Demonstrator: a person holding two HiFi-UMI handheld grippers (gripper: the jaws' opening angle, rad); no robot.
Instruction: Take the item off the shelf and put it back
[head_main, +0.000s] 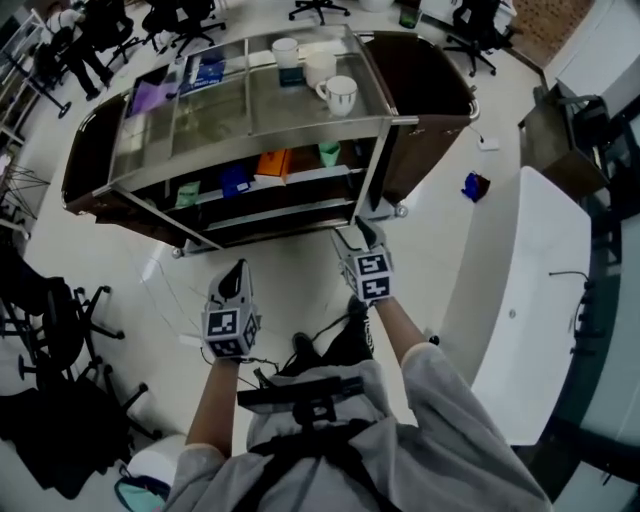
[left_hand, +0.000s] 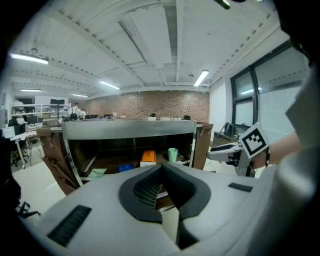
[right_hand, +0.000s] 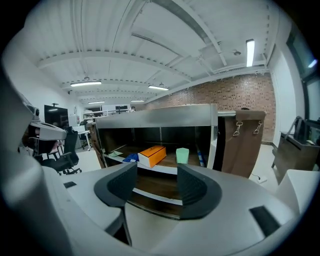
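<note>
Head view: shelf (head_main: 292, 182) holds orange box (head_main: 272, 163), green cup (head_main: 329, 153). Right hand-held gripper (head_main: 353, 236) spread, empty; left (head_main: 237, 269) closed.

No legible text, brand, number or sign is present in any view.

Items bearing print, none of it readable:
- Black-and-white square-marker cube (head_main: 230, 325) and a second cube of the same kind (head_main: 372, 276): coded block patterns only, no characters.
- Blue flat packet (head_main: 207, 68) on the top deck of the steel shelf cart (head_main: 250, 150): pale print, too small to resolve.
- Pale green paper sheet (left_hand: 95, 173) on the cart's inner shelf: dark lines of print, blurred.
- Orange rectangular cardboard box (right_hand: 151, 155) on the same shelf: no lettering can be made out on its faces.
</note>
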